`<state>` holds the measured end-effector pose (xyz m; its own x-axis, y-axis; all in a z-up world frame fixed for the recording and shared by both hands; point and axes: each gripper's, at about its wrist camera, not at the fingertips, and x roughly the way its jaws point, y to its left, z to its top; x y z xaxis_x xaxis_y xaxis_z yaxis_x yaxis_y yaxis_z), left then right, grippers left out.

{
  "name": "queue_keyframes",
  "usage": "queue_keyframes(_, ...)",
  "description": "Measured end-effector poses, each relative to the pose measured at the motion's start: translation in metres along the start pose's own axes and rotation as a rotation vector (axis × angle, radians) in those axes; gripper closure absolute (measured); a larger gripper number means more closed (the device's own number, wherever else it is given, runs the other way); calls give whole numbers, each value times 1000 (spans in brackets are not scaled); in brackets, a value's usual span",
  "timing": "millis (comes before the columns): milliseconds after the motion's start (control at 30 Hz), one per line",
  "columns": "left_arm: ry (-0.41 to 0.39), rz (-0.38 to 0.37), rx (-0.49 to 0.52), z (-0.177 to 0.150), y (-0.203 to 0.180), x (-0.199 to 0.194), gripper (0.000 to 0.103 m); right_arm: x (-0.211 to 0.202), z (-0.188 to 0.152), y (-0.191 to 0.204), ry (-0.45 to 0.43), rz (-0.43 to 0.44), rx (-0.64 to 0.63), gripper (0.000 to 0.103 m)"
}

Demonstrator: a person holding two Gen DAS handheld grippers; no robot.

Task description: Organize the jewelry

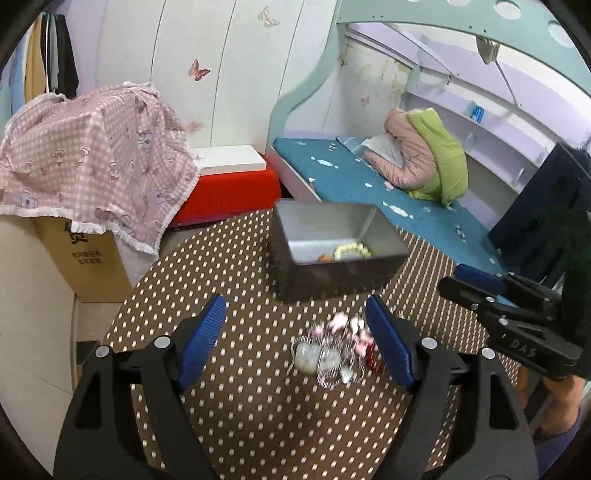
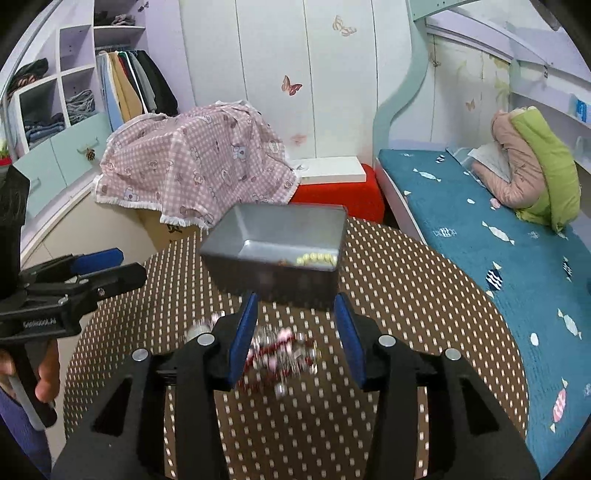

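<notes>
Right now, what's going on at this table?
A person with a claw in each hand is sorting jewelry on a polka-dot table. A grey tin box already holds a pale bead bracelet. A tangled pile of jewelry is still on the table. The left claw and right claw are both open over the pile, holding nothing.

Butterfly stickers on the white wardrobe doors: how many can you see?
2: one pale butterfly high on the doors, one pink butterfly lower, to its left. The checked cloth may hide more.
</notes>
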<state>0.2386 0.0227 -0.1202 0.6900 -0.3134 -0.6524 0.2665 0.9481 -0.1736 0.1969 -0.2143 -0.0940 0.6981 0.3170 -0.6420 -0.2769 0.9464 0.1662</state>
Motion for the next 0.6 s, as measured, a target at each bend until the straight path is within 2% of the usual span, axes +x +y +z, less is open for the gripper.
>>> queue_keyframes(100, 17, 11, 10, -15, 0, 2, 24, -4, -18, -1, 7, -15, 7, 54)
queue_keyframes(300, 66, 24, 79, -41, -13, 18, 24, -4, -42, -1, 41, -2, 30, 54)
queue_keyframes(367, 76, 60, 107, -47, -15, 27, 25, -5, -49, -2, 51, 5, 38, 54)
queue_keyframes(433, 68, 143, 143, -50, -15, 32, 25, -5, -54, -2, 55, 11, 46, 53)
queue_keyframes(600, 113, 195, 154, -54, -8, 49, 25, -8, -59, -1, 58, 20, 50, 51)
